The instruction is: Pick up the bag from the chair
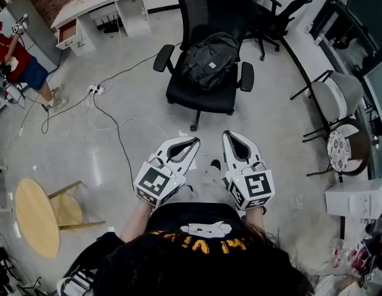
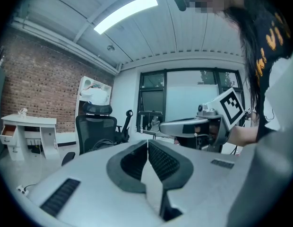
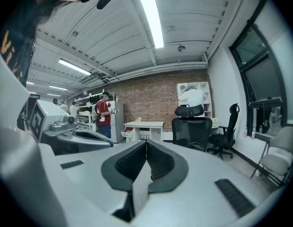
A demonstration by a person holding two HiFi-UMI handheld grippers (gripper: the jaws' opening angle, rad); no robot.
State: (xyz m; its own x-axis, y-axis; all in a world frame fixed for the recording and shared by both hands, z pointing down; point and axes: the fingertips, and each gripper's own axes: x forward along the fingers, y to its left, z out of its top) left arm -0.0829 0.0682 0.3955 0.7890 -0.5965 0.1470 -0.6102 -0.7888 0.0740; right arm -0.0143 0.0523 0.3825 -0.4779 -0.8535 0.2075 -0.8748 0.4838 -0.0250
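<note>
A black backpack (image 1: 209, 60) lies on the seat of a black office chair (image 1: 178, 94) in the middle of the head view. Both grippers are held close to the person's body, well short of the chair. My left gripper (image 1: 192, 142) has its jaws pressed together with nothing between them. My right gripper (image 1: 231, 135) is shut and empty too. In the left gripper view the chair (image 2: 94, 129) shows at the left, with the bag (image 2: 105, 144) dimly on its seat, and the right gripper's body shows to the right. The right gripper view shows the chair (image 3: 193, 129) ahead.
A second black chair (image 1: 280, 11) stands behind the first. A grey chair (image 1: 336, 97) and a patterned stool (image 1: 337, 150) are at the right. A white desk (image 1: 98, 11) and floor cables (image 1: 108, 113) lie to the left, a round wooden table (image 1: 37, 217) near left. A person in red (image 1: 15, 57) stands far left.
</note>
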